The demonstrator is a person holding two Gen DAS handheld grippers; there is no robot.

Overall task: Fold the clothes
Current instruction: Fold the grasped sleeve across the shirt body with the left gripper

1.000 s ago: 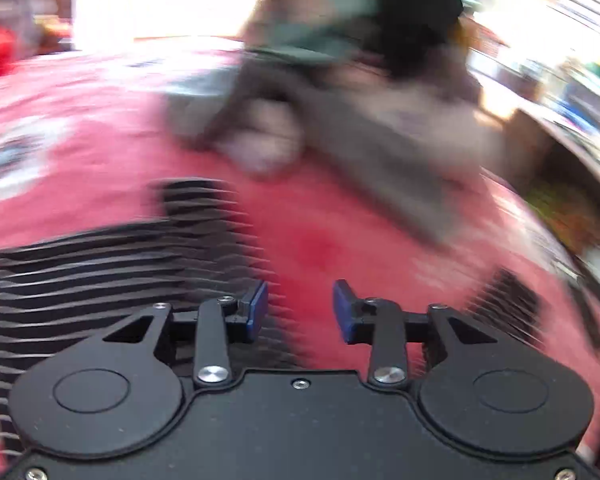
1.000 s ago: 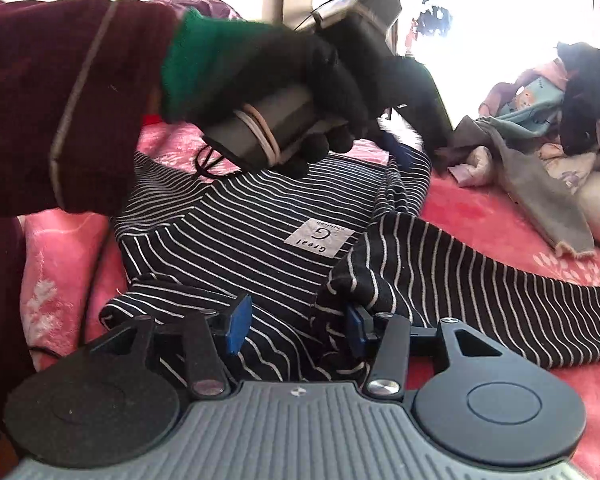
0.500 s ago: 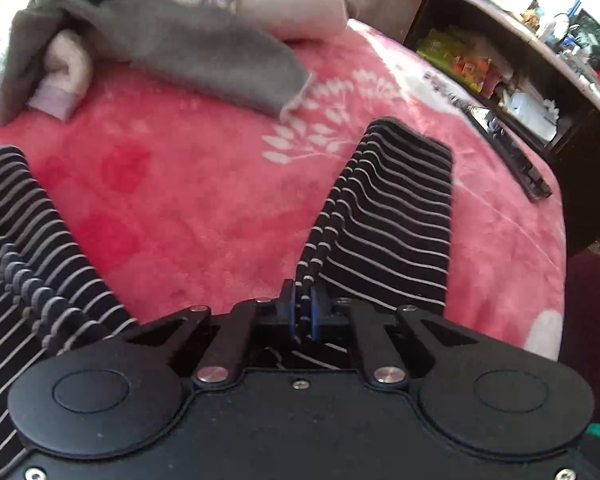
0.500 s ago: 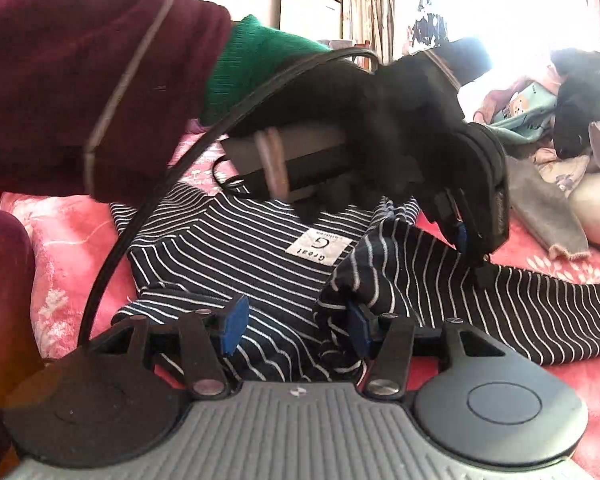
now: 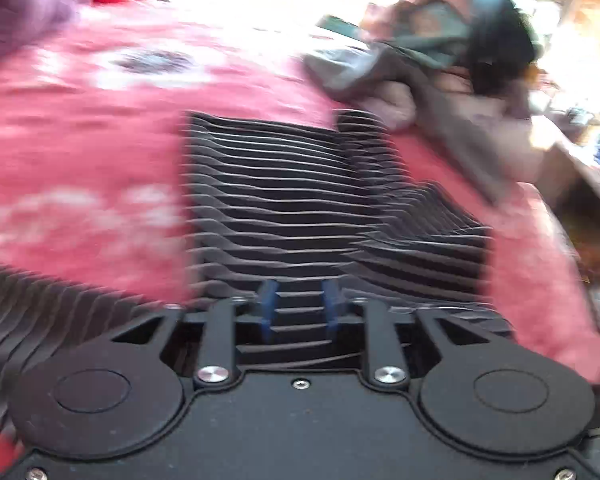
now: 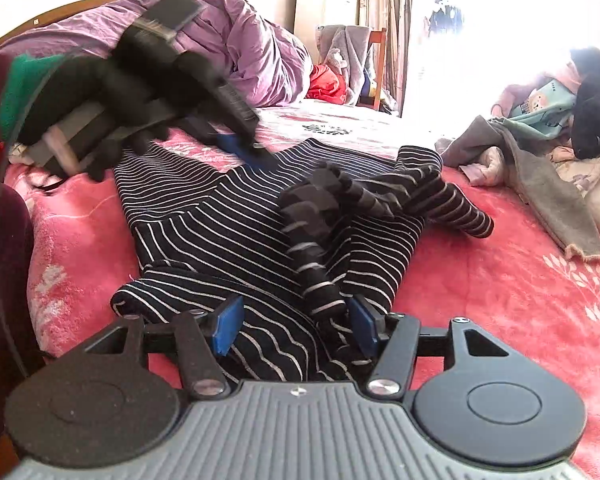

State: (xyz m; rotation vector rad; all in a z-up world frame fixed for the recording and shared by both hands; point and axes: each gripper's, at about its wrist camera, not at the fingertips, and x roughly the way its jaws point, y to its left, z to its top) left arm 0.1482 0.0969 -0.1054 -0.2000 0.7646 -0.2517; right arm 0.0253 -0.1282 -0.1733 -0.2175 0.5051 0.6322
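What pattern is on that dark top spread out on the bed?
The top is black with thin white horizontal stripes, clearest in the right wrist view.

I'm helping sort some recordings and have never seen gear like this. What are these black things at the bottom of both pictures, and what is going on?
Each black thing is a hand-held claw with a camera on it that looks forward past its two blue-padded fingers. One picture comes from the left claw, the other from the right claw. A person's gloved hand carries the left one, seen from the right camera. On the pink blanket lies a black striped shirt, one sleeve thrown across it, with a pile of clothes further back. Both claws are opening. Neither grips anything: the left one's view is blurred, with shirt showing between its pads, and the right one hangs over the shirt's near edge.
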